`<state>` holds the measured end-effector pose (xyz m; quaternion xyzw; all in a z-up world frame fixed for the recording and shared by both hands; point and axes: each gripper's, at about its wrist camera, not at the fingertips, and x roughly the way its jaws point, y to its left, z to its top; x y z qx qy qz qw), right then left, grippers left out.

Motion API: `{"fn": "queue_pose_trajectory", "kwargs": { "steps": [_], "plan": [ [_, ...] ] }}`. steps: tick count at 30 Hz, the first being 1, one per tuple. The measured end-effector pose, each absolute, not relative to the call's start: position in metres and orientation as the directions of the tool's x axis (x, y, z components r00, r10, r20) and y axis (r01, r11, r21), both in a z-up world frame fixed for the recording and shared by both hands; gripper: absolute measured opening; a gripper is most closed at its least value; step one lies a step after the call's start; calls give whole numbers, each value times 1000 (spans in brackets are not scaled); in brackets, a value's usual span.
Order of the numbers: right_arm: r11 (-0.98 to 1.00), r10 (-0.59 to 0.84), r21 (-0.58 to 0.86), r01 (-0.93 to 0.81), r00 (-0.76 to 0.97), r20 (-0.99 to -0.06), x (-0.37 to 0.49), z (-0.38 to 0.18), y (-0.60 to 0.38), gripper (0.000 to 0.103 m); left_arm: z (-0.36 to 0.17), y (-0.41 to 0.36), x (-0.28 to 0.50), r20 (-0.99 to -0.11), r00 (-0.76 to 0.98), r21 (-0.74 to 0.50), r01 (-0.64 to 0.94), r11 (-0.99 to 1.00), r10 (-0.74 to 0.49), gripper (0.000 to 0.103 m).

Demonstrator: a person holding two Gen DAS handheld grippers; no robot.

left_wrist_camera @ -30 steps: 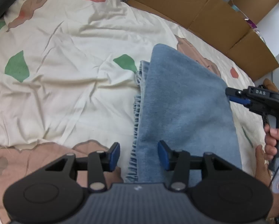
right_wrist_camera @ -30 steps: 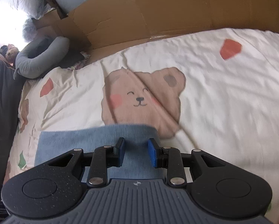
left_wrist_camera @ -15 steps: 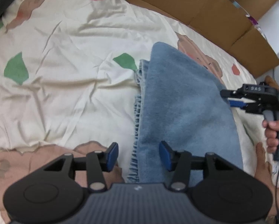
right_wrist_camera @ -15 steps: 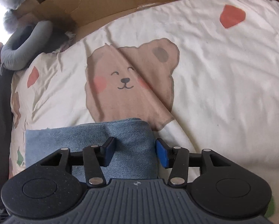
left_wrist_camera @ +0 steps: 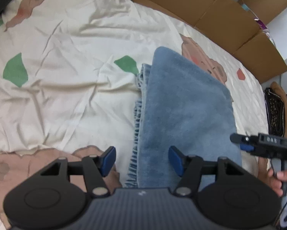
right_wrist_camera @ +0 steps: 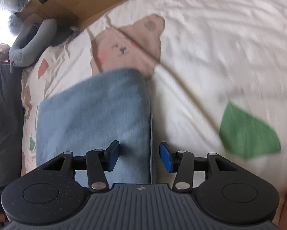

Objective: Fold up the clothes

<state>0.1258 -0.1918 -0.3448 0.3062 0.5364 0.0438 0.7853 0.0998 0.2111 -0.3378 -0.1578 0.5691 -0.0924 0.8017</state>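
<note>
A folded blue fringed garment [left_wrist_camera: 183,111] lies on the cream bedsheet; it also shows in the right wrist view [right_wrist_camera: 97,115]. My left gripper [left_wrist_camera: 142,160] is open above the garment's near end, straddling its fringed left edge, holding nothing. My right gripper [right_wrist_camera: 139,157] is open over the garment's right edge, holding nothing. It also shows at the right of the left wrist view [left_wrist_camera: 245,143], beside the garment's right side.
The cream bedsheet [left_wrist_camera: 57,72] with bear and leaf prints is wrinkled. Brown cardboard [left_wrist_camera: 210,13] lines the far side of the bed. A grey neck pillow [right_wrist_camera: 32,42] lies at the bed's far corner. A dark bag [left_wrist_camera: 275,113] sits beyond the right edge.
My right gripper opened, released the garment's edge and pulled back toward me. My left gripper opened wider and stayed over the near end. The garment lies still.
</note>
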Motion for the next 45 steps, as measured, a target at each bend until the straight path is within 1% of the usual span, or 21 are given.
{"fn": "queue_pose_trajectory", "kwargs": {
  "steps": [1, 2, 6, 10, 13, 15, 19, 25, 27, 28, 29, 30, 31, 33, 35, 39, 41, 45],
  "plan": [
    [800, 411, 541, 259, 420, -809, 122, -346, -190, 53, -341, 212, 100, -882, 332, -368, -40, 929, -335, 72],
    [790, 428, 557, 256, 421, -800, 120, -347, -188, 53, -343, 213, 101, -880, 330, -379, -49, 924, -343, 74],
    [795, 448, 566, 221, 416, -792, 117, -351, -181, 55, -351, 214, 103, -869, 331, -410, -66, 910, -368, 76],
    [769, 480, 599, 222, 418, -771, 118, -359, -183, 56, -356, 216, 104, -860, 333, -433, -75, 898, -387, 79],
    [742, 492, 622, 249, 427, -758, 119, -359, -186, 55, -357, 217, 105, -858, 330, -440, -72, 895, -395, 79],
    [722, 502, 639, 267, 433, -748, 119, -357, -189, 49, -356, 216, 106, -858, 331, -431, -52, 901, -392, 79],
    [674, 550, 695, 250, 459, -698, 115, -349, -191, 49, -356, 218, 108, -855, 323, -442, -43, 896, -406, 78],
    [664, 569, 702, 256, 437, -697, 116, -370, -192, 49, -358, 218, 109, -851, 318, -451, -37, 892, -417, 78],
    [657, 569, 708, 259, 445, -691, 115, -372, -190, 51, -359, 217, 110, -849, 315, -457, -32, 889, -425, 76],
    [653, 569, 711, 260, 450, -688, 115, -373, -189, 51, -359, 216, 110, -845, 314, -463, -24, 886, -433, 71],
    [655, 567, 710, 259, 452, -689, 114, -373, -188, 49, -358, 216, 111, -839, 309, -475, -15, 880, -447, 64],
    [664, 561, 704, 254, 453, -693, 114, -371, -186, 44, -357, 214, 111, -839, 305, -474, -5, 880, -450, 60],
    [673, 556, 697, 246, 452, -697, 114, -369, -185, 40, -355, 211, 112, -841, 303, -469, 5, 883, -449, 59],
    [686, 554, 690, 230, 450, -700, 114, -363, -185, 26, -352, 206, 113, -845, 301, -459, 20, 888, -443, 58],
    [698, 545, 681, 223, 451, -707, 115, -354, -185, 21, -350, 203, 113, -849, 303, -447, 26, 894, -433, 57],
    [735, 512, 645, 209, 453, -730, 115, -337, -184, 19, -346, 199, 110, -849, 316, -438, 29, 898, -424, 54],
    [749, 502, 632, 199, 452, -737, 115, -329, -185, 19, -345, 194, 111, -843, 318, -451, 26, 892, -435, 52],
    [768, 479, 608, 199, 452, -752, 115, -318, -195, 18, -344, 180, 111, -829, 311, -475, 46, 879, -465, 52]
  ]
}}
